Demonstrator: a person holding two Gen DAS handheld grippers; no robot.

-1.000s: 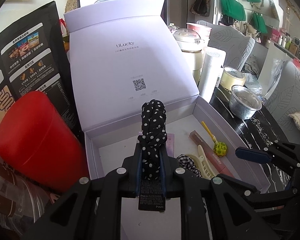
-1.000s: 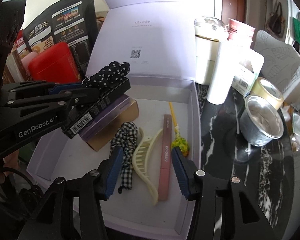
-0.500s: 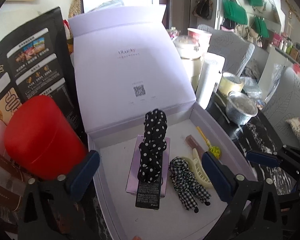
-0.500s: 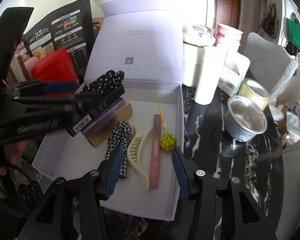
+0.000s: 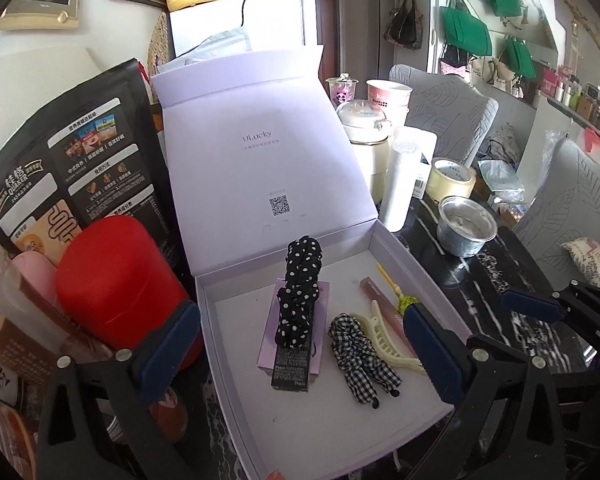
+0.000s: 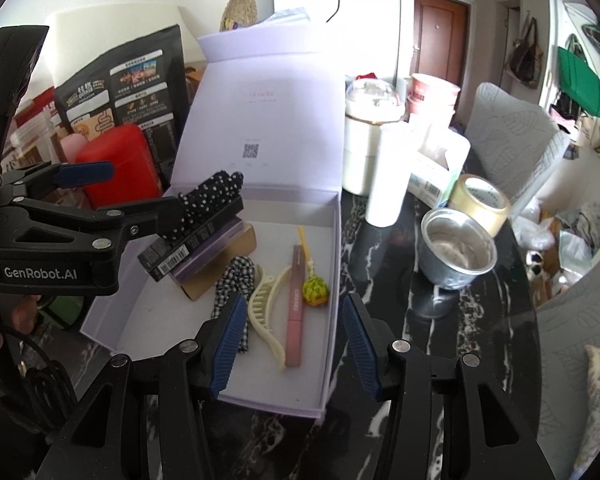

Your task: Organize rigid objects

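Backing the spread-wide left tool point(image 5: 300, 344) straight off the black polka-dot headband point(image 5: 300, 288) keeps it balanced in the open lilac cardboard box point(image 5: 228, 344); right tool point(image 6: 292, 340) sits part-spread, holding nothing.

**Box open from above, hemmed on three sides**

The lilac box point(image 5: 236, 360) is reachable from above. Its raised lid point(image 5: 260, 152) blocks the far side; a red canister point(image 5: 116, 284) crowds its left wall. Right of the box, bare tabletop point(image 6: 440, 332) lies before a metal bowl point(image 6: 456, 254) and white cylinder point(image 6: 386, 176).
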